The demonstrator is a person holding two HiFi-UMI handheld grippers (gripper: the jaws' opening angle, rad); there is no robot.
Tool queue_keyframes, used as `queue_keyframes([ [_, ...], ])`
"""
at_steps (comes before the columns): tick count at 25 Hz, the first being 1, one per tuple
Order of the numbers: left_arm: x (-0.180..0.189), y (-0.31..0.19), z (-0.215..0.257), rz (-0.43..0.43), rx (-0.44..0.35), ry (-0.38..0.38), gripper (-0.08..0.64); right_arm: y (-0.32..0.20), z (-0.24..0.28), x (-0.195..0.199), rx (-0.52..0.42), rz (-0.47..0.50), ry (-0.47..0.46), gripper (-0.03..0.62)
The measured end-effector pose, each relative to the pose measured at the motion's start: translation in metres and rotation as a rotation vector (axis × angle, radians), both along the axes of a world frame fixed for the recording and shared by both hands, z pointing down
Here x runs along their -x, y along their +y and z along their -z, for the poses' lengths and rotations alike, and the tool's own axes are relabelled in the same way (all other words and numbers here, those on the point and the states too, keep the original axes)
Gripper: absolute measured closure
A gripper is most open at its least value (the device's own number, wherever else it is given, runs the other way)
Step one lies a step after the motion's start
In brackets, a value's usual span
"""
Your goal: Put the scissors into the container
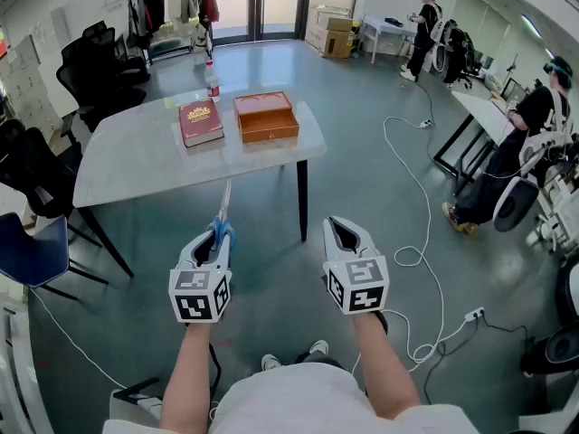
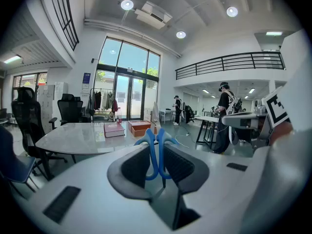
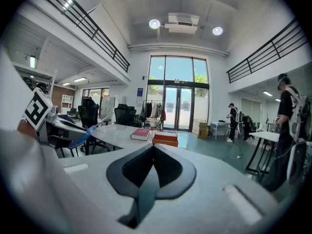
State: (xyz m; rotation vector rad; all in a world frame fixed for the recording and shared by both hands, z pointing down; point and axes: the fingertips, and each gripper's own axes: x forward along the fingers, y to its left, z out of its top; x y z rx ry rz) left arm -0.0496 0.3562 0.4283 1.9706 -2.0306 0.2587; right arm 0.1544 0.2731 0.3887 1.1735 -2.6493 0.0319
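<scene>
Currently | left gripper (image 1: 215, 240) clamps scissors (image 1: 225, 208) | right gripper (image 1: 343, 231) closed; empty | container (image 1: 266, 116) on table (image 1: 136, 156); contents unseen

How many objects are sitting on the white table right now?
3: a red book, an orange box to its right, and a bottle behind them at the far edge.

You have two grippers, a left gripper (image 1: 215, 239) and a right gripper (image 1: 341, 233), and one pair of blue-handled scissors (image 1: 225, 208). One white table (image 1: 127, 161) carries one red book (image 1: 200, 121), one orange-brown box (image 1: 266, 117) and one bottle (image 1: 212, 80). Two other people: a far person (image 1: 422, 27), a nearer person (image 1: 532, 120).
</scene>
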Motion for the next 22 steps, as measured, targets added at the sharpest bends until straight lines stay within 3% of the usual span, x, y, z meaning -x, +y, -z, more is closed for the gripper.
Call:
queue_keyframes([
  [11, 0.009, -0.018, -0.01, -0.024, 0.018, 0.003, 0.476, -0.017, -0.009, 0.013, 0.019, -0.001, 0.013, 0.588],
  [22, 0.032, -0.088, -0.017, -0.008, 0.048, -0.015, 0.476, -0.093, -0.021, 0.035, 0.042, 0.024, 0.011, 0.588],
])
